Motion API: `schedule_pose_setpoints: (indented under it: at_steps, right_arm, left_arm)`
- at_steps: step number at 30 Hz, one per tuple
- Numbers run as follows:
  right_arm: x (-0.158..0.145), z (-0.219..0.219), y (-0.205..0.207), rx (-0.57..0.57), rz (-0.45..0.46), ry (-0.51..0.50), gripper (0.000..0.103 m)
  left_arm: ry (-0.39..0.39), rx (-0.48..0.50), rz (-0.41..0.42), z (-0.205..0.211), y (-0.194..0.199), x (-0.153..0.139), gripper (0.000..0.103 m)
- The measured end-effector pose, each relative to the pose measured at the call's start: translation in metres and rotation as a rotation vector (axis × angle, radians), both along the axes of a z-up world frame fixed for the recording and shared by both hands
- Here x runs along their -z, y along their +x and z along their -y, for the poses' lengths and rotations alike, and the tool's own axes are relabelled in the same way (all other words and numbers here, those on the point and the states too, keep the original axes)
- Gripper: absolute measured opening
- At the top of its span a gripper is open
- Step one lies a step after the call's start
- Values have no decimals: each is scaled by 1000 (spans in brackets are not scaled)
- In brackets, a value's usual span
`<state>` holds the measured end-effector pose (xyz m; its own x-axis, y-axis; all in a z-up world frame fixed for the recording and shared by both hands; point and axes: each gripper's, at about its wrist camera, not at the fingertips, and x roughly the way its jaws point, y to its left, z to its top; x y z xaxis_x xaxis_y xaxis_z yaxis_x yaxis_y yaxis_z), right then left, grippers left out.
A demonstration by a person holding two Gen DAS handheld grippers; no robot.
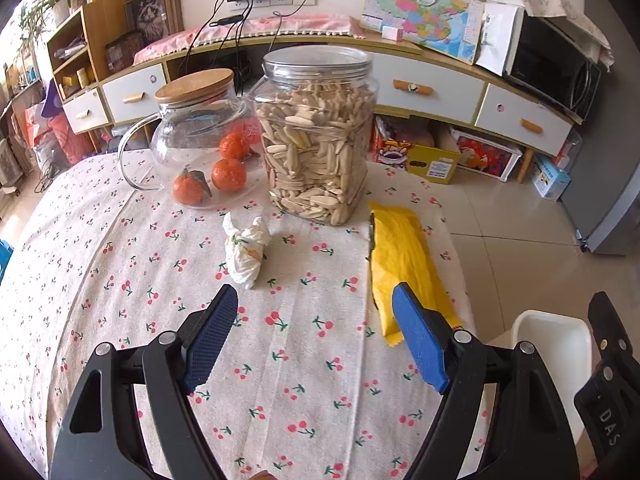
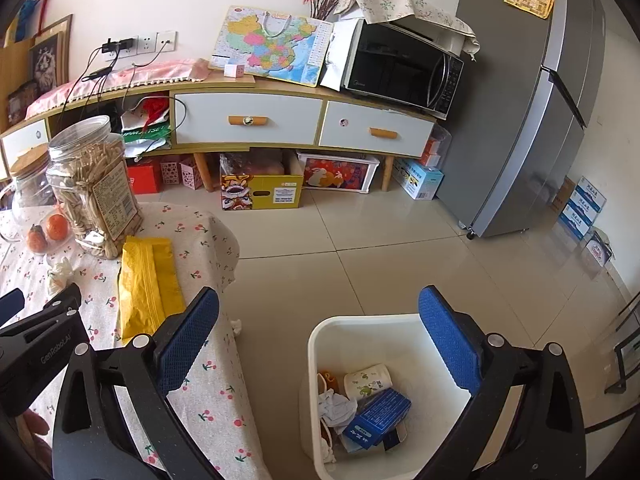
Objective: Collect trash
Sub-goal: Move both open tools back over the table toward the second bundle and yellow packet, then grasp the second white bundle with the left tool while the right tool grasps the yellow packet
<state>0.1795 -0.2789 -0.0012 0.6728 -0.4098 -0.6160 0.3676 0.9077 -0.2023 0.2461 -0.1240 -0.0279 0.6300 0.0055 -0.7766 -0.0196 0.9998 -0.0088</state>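
Both claws gape wide and empty; the yellow wrapper [image 1: 402,264] lies lengthwise toward the seed jar [image 1: 318,136].

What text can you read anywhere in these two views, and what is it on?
"GenRobot.AI": left gripper body, right wrist view.
"DAS": right gripper body, left wrist view.
Seed jar label, blue box in the bin, map, yellow carton: print too small to read.

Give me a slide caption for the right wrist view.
Open right gripper above a white trash bin holding discarded items, beside the table's yellow wrapper.
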Motion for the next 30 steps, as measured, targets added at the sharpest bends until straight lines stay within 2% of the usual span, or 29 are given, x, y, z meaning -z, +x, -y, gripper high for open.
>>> schedule_pose_setpoints:
  at_steps: [8, 18, 22, 24, 25, 30]
  right_arm:
    - [16, -25, 19, -54, -31, 4, 96]
    - [41, -32, 45, -98, -91, 119, 96]
    - [52, -40, 56, -140, -118, 133, 96]
    - [57, -47, 61, -181, -135, 139, 96]
    - [59, -52, 63, -204, -143, 145, 96]
    - [64, -70, 74, -309, -160, 160, 96]
  left_arm:
    - [41, -78, -9, -39, 35, 23, 78]
    - [67, -87, -38, -52, 70, 54, 76]
    - [39, -57, -41, -55, 73, 63, 61]
    - [35, -24, -28, -56, 72, 62, 45]
    - [35, -10, -23, -57, 71, 61, 33]
    - [-32, -13, -24, -75, 60, 59, 33]
